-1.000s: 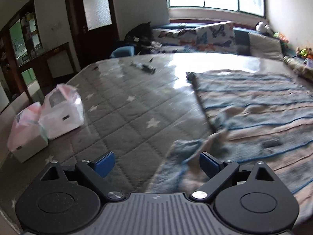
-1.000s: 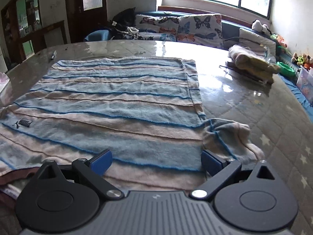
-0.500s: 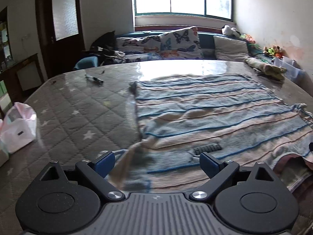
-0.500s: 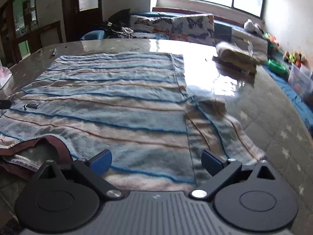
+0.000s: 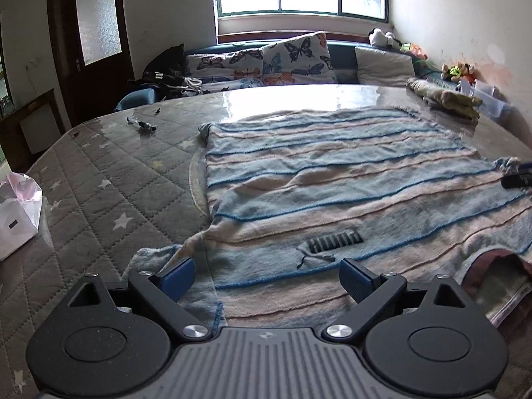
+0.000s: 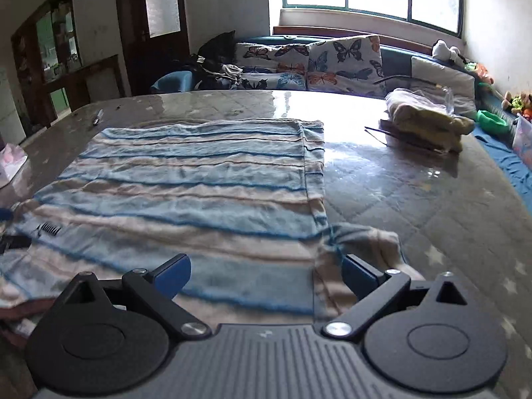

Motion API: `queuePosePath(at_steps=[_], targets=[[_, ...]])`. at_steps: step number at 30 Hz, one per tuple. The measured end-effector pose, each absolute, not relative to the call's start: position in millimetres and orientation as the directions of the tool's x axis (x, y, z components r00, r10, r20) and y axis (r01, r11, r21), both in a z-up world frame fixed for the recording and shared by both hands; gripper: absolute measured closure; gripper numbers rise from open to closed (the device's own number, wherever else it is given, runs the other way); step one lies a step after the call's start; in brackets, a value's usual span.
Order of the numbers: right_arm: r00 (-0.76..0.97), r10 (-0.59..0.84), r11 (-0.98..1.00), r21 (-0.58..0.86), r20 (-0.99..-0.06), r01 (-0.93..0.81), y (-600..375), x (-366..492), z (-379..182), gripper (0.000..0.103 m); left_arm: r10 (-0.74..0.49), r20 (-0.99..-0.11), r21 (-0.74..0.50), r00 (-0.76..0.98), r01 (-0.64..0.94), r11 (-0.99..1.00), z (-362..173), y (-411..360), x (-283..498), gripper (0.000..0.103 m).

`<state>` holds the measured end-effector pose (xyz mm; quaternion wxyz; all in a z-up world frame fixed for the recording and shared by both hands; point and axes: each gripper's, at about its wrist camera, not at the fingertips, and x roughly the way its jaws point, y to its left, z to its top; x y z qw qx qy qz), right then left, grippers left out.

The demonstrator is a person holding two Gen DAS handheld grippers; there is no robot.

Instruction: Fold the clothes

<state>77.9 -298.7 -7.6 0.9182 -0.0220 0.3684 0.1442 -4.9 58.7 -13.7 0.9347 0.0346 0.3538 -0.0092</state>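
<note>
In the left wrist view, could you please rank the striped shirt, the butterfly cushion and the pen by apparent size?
1. striped shirt
2. butterfly cushion, though farther away
3. pen

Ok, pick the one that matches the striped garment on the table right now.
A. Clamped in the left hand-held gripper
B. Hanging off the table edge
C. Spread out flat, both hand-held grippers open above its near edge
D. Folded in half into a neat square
C: the striped garment lies spread flat on the table, and the left hand-held gripper and right hand-held gripper both hold their jaws wide apart with no cloth pinched.

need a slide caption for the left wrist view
Open left tool poised over the near edge of a striped shirt spread flat on a quilted table, logo facing up.
</note>
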Motion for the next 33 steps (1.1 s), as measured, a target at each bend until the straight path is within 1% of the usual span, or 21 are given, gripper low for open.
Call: queuePosePath(at_steps=[4, 8, 11, 16, 21, 23, 27, 32, 33], targets=[[0.679, 0.257, 0.960, 0.102, -0.688, -0.260, -312.3, 100.5, -24.3, 0.004, 0.008, -0.666, 0.051, 0.745, 0.036, 0.998, -16.1, 61.1, -4.7, 0.006], [0.701, 0.217, 0.974, 0.104, -0.680, -0.200, -330.9, 102.6, -24.4, 0.004, 0.013, -0.668, 0.050, 0.744, 0.027, 0.998, -17.3, 62.3, -3.7, 0.003], [0.717, 0.200, 0.979, 0.111, -0.668, -0.170, -340.7, 96.0, -20.4, 0.005, 0.013, -0.669, 0.047, 0.743, 0.025, 0.999, -17.7, 63.4, -3.3, 0.003], [0.728, 0.267, 0.962, 0.131, -0.631, -0.240, -333.0, 79.2, -8.3, 0.005, 0.013, -0.669, 0.043, 0.743, 0.021, 0.999, -18.3, 63.6, -4.6, 0.003], [0.696, 0.319, 0.944, 0.149, -0.644, -0.295, -312.6, 98.5, -16.8, 0.005, 0.013, -0.670, 0.041, 0.742, 0.019, 0.999, -18.3, 64.8, -5.0, 0.002], [0.696, 0.294, 0.953, 0.144, -0.655, -0.267, -314.1, 105.5, -24.4, 0.005, 0.012, -0.670, 0.040, 0.742, 0.020, 0.999, -18.3, 65.3, -4.5, 0.002], [0.726, 0.249, 0.968, 0.156, -0.641, -0.194, -336.0, 107.4, -26.5, 0.007, 0.011, -0.671, 0.033, 0.741, 0.015, 0.999, -19.0, 67.5, -4.4, 0.001], [0.742, 0.236, 0.971, 0.178, -0.627, -0.158, -350.3, 96.9, -17.4, 0.007, 0.011, -0.669, 0.032, 0.743, 0.014, 0.999, -19.5, 67.6, -5.5, 0.001], [0.745, 0.256, 0.966, 0.186, -0.616, -0.179, -347.3, 94.4, -14.5, 0.007, 0.012, -0.669, 0.033, 0.743, 0.013, 0.999, -19.6, 67.4, -5.5, 0.001]])
